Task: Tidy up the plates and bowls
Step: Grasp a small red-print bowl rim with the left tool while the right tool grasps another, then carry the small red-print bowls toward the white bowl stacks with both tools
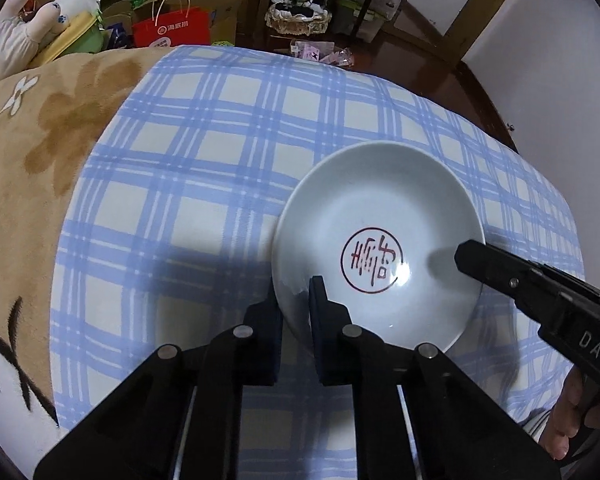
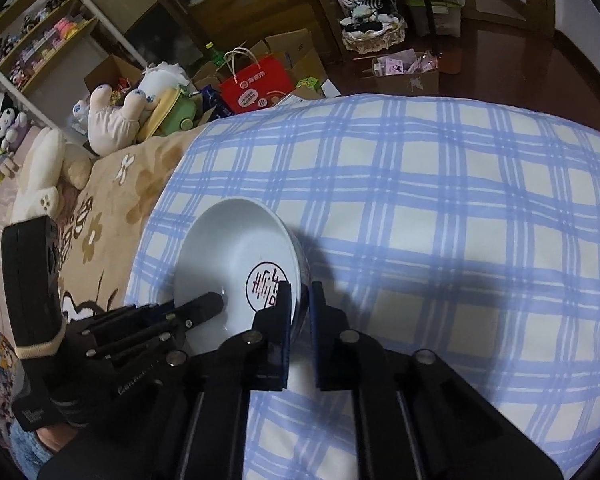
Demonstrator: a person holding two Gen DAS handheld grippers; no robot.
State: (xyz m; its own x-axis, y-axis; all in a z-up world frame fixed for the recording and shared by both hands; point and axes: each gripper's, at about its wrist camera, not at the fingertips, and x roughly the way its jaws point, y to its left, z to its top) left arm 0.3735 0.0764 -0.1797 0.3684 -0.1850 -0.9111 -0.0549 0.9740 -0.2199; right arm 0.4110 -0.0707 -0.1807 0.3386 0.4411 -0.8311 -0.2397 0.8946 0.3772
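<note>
Pale glazed porcelain: one shallow bowl (image 1: 376, 248) with a red seal mark (image 1: 370, 261) in its well sat on the blue-and-white checked cloth (image 1: 204, 168) over the bed, mouth facing up, tipped a little toward the left gripper. Being round, it had no long axis; the seal's characters read sideways from my left camera. My left gripper (image 1: 296, 304) was clamped on the near rim, one pad inside and one outside. My right gripper (image 2: 300, 300) was pinching the opposite rim the same way. I judged this the pickup step. Next I would need to lift both hands together, level, so the bowl neither twisted nor slipped. No other dishes were in view.
</note>
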